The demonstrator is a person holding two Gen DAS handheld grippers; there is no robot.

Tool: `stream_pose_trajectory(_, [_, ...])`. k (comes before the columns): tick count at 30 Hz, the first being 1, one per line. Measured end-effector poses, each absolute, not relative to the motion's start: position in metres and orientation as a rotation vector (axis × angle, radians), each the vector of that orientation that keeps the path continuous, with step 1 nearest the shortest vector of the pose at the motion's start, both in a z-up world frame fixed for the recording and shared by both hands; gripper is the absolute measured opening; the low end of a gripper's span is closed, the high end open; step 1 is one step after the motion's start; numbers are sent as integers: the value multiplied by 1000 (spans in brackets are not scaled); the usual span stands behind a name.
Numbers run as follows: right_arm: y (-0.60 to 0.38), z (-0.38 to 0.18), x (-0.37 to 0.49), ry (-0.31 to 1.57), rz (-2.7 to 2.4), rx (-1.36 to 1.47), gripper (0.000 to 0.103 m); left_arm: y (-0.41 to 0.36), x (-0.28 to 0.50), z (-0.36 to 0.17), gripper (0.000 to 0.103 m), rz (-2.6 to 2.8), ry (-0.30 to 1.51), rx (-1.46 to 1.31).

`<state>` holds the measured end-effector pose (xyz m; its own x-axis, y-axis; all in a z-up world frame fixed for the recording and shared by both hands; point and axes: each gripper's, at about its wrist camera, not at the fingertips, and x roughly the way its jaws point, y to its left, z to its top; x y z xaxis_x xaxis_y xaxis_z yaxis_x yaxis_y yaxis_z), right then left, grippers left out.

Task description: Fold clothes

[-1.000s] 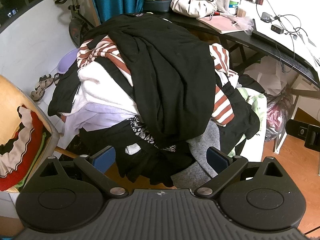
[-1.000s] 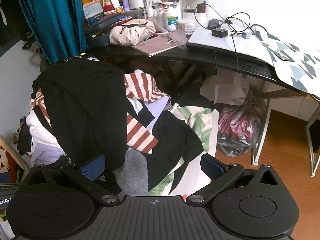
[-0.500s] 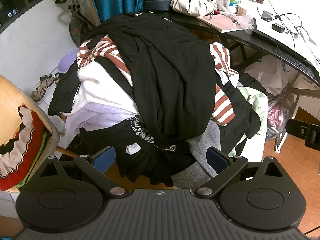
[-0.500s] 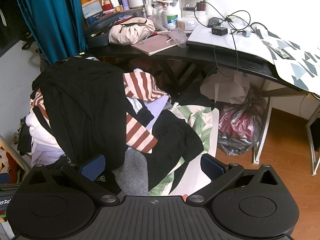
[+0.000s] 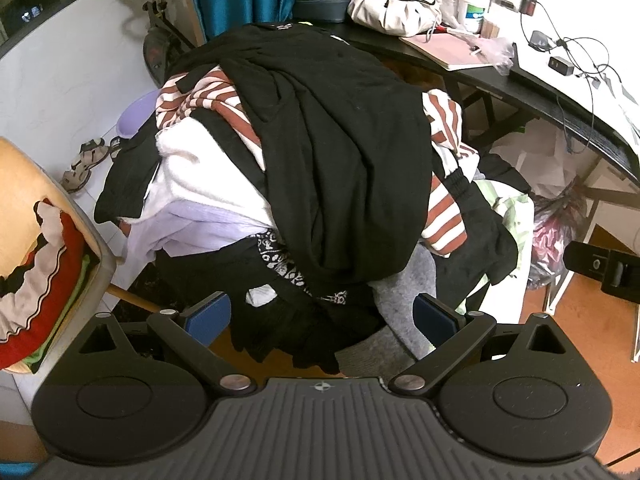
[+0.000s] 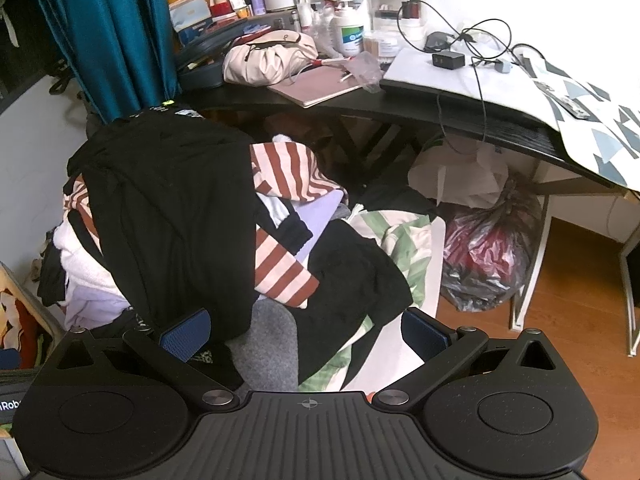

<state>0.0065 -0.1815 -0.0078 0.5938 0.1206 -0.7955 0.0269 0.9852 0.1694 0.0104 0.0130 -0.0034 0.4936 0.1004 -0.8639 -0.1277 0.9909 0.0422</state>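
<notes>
Nearest, the left gripper (image 5: pixel 322 316) and right gripper (image 6: pixel 304 334) both hang spread wide with nothing between their pads. Just beyond them a heap of clothes (image 5: pixel 280 200) lies crumpled, a black garment (image 5: pixel 340 152) draped over striped (image 6: pixel 280 272), white and grey pieces. Nothing in the heap looks folded, so sorting and folding remain. Behind stands a cluttered desk (image 6: pixel 360 100).

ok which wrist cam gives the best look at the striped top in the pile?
Right wrist: the striped top lies open beside the black garment, with one long run exposed. Left wrist shows only separate patches poking out either side of that black garment.
</notes>
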Motion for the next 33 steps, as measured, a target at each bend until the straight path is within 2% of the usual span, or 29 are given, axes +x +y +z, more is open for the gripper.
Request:
stream_pose_trajectory(17, [-180,-19,22,931,103,144,102,5,10,-8,99,182,1047,3])
stream_pose_trajectory(26, [-164,-20,30,936,32,121,102,27,18,-16,99,157,1067,-15])
stream_pose_trajectory(33, [-130,-19,42,937,-38,133,102,77,42,-16,99,84,1057,-37])
